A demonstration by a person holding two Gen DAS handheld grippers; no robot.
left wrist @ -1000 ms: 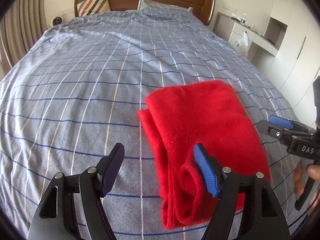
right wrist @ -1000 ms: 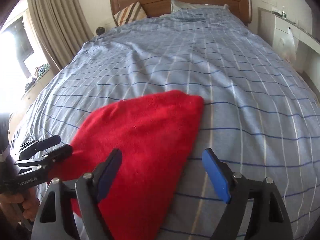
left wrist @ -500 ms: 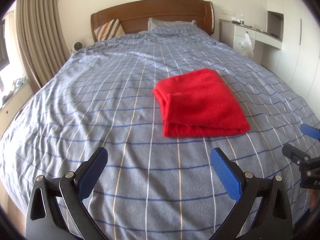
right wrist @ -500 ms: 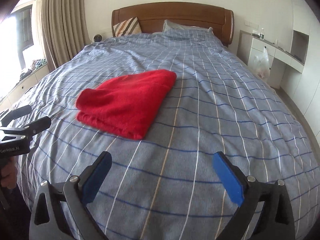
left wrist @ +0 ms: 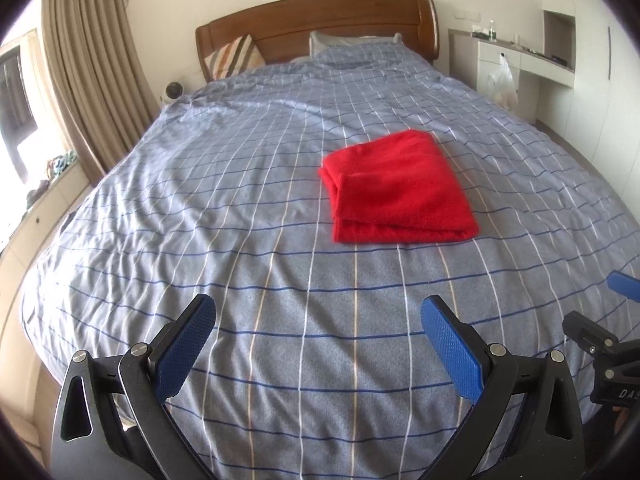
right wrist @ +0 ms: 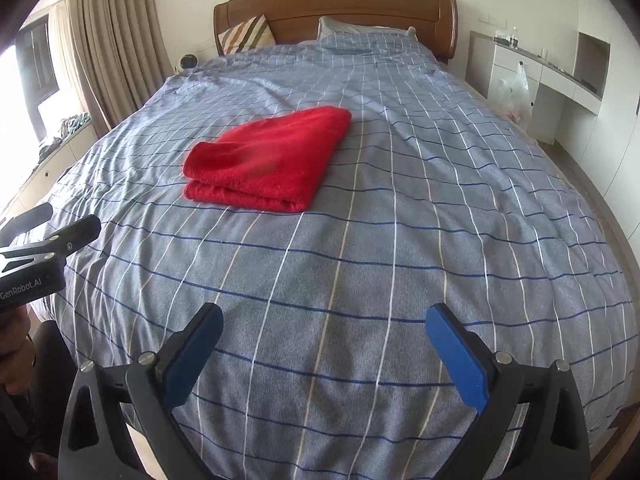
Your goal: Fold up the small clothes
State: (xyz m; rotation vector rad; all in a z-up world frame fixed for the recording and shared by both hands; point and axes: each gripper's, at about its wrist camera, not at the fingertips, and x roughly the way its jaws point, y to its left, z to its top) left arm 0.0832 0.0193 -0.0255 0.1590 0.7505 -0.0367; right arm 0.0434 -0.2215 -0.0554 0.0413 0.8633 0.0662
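Left claw (left wrist: 318, 326) and right claw (right wrist: 322, 334) both hang wide open over the near end of the bed (left wrist: 200, 200), gripping nothing, well apart from the cloth; fold looks done, so best keep them clear of it, and if any tidying is wanted, come in low at the near stacked edge and pinch every layer together. Farther up, mid-bed, the red fleece garment (left wrist: 394, 188) lies flat on the checked duvet as a neat rectangle, layers showing along its near and left edges.
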